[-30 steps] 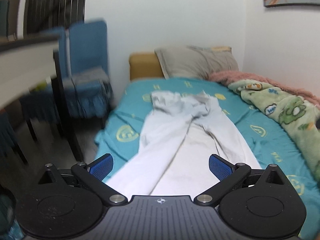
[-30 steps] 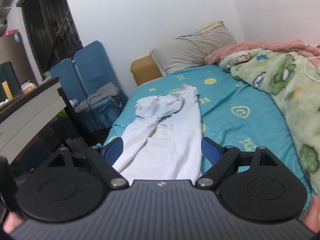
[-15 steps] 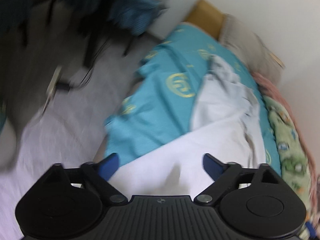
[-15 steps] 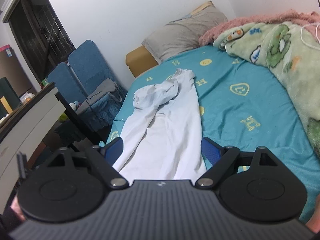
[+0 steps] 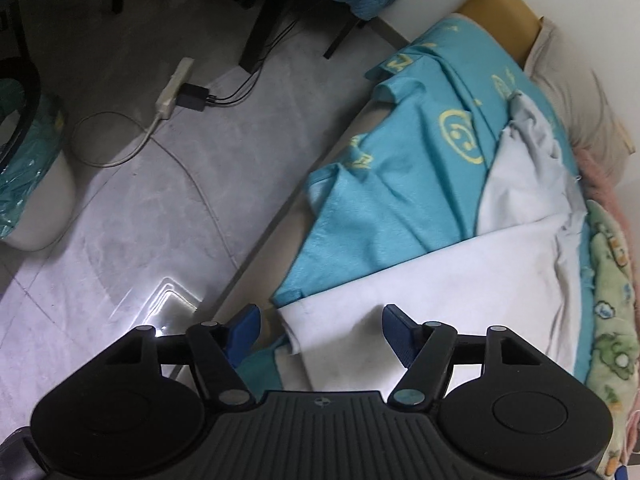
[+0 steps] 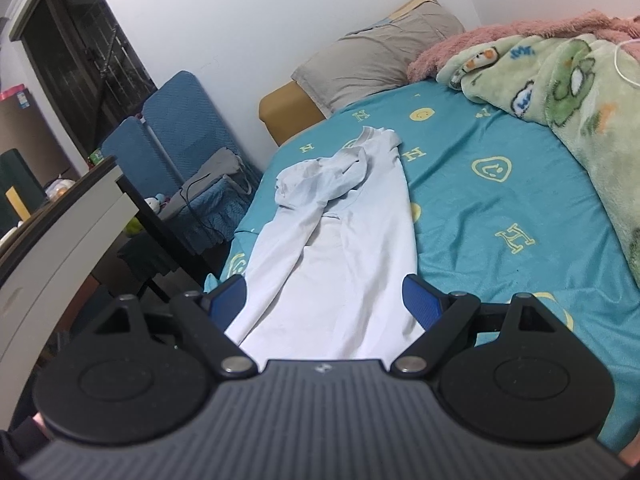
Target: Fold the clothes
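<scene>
The bed, under a turquoise sheet, fills the centre and right of the right wrist view and runs along the right side of the left wrist view. On it lies the white garment, a long-sleeved top spread lengthwise: its long axis runs from the bunched collar end in the upper centre of the right wrist view down to the hem at the lower centre, close in front of both tools. A green fleece blanket is heaped at the upper right, well apart from the garment, and a grey pillow lies beyond the collar end.

The left gripper points steeply down at the hem corner that overhangs the bed edge, at the lower centre of the left wrist view. Its blue fingers are closing with the corner of white cloth between them; the pads do not yet appear to press on it. The right gripper looks along the garment, fingers apart, the hem lying between and below them with no contact visible.

Judgement: the left hand is the nearer to a grasp. The coming move likely takes the hem at two corners and carries it along the long axis towards the collar.
</scene>
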`<action>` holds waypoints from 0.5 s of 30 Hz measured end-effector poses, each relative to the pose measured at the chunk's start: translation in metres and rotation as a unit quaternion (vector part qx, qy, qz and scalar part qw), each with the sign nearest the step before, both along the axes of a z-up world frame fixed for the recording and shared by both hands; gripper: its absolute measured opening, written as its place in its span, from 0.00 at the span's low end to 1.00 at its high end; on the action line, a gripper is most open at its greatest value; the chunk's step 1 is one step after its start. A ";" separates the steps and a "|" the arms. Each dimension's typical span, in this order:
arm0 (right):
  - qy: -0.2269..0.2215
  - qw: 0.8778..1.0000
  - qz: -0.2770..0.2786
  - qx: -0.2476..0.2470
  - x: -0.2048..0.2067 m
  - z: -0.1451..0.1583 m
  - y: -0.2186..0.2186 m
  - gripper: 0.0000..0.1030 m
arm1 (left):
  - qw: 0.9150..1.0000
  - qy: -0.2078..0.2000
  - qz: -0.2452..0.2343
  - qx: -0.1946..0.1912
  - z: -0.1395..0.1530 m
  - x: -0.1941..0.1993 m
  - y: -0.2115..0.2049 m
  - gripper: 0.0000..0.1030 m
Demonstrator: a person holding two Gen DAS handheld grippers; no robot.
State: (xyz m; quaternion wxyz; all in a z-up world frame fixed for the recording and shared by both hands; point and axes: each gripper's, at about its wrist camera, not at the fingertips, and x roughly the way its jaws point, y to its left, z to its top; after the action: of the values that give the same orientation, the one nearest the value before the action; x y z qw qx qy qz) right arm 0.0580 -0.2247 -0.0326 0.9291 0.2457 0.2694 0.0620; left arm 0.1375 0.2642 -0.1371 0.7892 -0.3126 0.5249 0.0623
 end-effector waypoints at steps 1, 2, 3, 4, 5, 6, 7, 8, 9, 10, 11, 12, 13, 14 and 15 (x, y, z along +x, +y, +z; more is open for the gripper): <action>0.001 1.000 -0.003 0.001 0.000 0.000 -0.001 0.84 | 1.000 -0.004 0.001 0.000 0.001 -0.001 0.000 0.67; 0.002 1.000 -0.005 0.002 0.000 -0.001 -0.002 0.84 | 1.000 -0.008 0.002 0.001 0.002 -0.002 0.001 0.65; 0.003 1.000 -0.008 0.002 -0.001 -0.001 -0.003 0.84 | 1.000 -0.015 0.003 -0.001 0.004 -0.003 0.001 0.62; 0.003 1.000 -0.010 0.002 -0.001 -0.002 -0.004 0.84 | 1.000 -0.019 -0.001 -0.003 0.005 -0.002 -0.001 0.54; 0.004 1.000 -0.011 0.003 -0.001 -0.002 -0.004 0.84 | 1.000 -0.024 -0.005 -0.005 0.006 -0.002 -0.003 0.47; 0.004 1.000 -0.012 0.003 -0.002 -0.002 -0.004 0.84 | 1.000 -0.028 -0.009 -0.008 0.007 -0.002 -0.005 0.45; 0.005 1.000 -0.013 0.003 -0.002 -0.003 -0.005 0.84 | 0.999 -0.033 -0.013 -0.010 0.008 -0.001 -0.007 0.39; 0.006 1.000 -0.013 0.003 -0.002 -0.003 -0.005 0.84 | 0.999 -0.034 -0.018 -0.007 0.009 -0.001 -0.009 0.31; 0.007 1.000 -0.014 0.002 -0.002 -0.004 -0.005 0.84 | 0.999 -0.034 -0.021 -0.002 0.009 -0.001 -0.011 0.27; 0.009 1.000 -0.015 0.002 -0.001 -0.005 -0.006 0.84 | 0.999 -0.035 -0.025 0.003 0.010 0.000 -0.013 0.22; 0.010 1.000 -0.016 0.002 -0.001 -0.006 -0.006 0.84 | 0.999 -0.033 -0.027 0.010 0.010 0.000 -0.014 0.16; 0.012 1.000 -0.017 0.002 -0.001 -0.006 -0.006 0.84 | 0.999 -0.033 -0.028 0.019 0.011 -0.001 -0.015 0.15; 0.013 1.000 -0.018 0.001 -0.001 -0.007 -0.006 0.84 | 0.999 -0.034 -0.029 0.029 0.013 -0.001 -0.017 0.14; 0.014 1.000 -0.019 -0.001 -0.001 -0.007 -0.007 0.84 | 0.998 -0.040 -0.033 0.040 0.017 -0.002 -0.020 0.14; 0.014 1.000 -0.021 -0.002 -0.001 -0.007 -0.007 0.84 | 0.996 -0.053 -0.040 0.054 0.024 -0.004 -0.024 0.14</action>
State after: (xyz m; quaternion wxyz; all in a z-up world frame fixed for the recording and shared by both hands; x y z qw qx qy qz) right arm 0.0573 -0.2314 -0.0398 0.9268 0.2502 0.2775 0.0386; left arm 0.1337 0.2399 -0.1129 0.8337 -0.2515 0.4899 0.0422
